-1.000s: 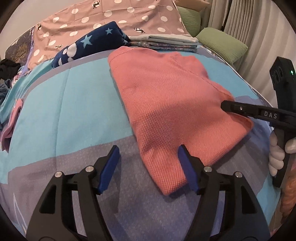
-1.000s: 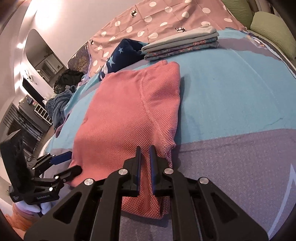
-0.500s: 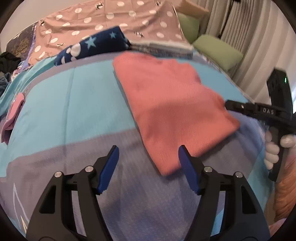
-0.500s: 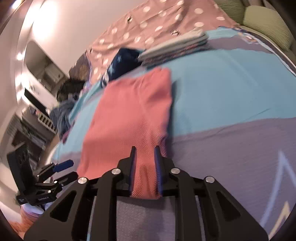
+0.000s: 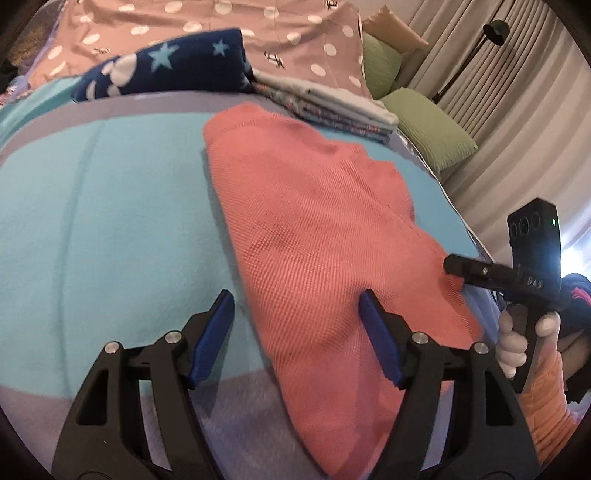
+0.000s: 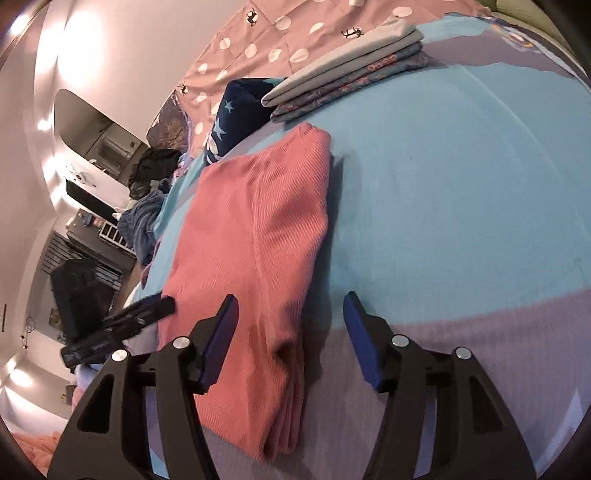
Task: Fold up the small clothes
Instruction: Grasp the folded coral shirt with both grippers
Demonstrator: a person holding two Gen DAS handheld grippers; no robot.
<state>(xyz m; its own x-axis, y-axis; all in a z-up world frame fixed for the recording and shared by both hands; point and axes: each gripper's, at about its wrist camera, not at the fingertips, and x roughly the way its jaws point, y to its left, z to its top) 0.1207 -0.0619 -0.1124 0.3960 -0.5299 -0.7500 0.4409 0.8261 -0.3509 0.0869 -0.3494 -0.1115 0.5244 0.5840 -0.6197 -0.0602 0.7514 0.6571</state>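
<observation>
A bed (image 5: 92,206) with a turquoise and grey-lilac cover fills the room, a pink polka-dot sheet (image 6: 266,44) at its far end. Green pillows (image 5: 432,129) lie against pale pleated curtains (image 5: 517,92) by a black floor lamp (image 5: 496,27). On the opposite side, bright spots of light fall on a white wall (image 6: 122,55) above dark shelving (image 6: 92,258).

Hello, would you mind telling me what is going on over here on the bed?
A person is folding small clothes on the bed with a gripper in each hand. A folded pink garment lies flat on the blue cover. The right gripper has just been opening, its jaws apart over the garment's near corner without pressing it. The left gripper is open too, holding nothing. A stack of folded clothes sits further back.
</observation>
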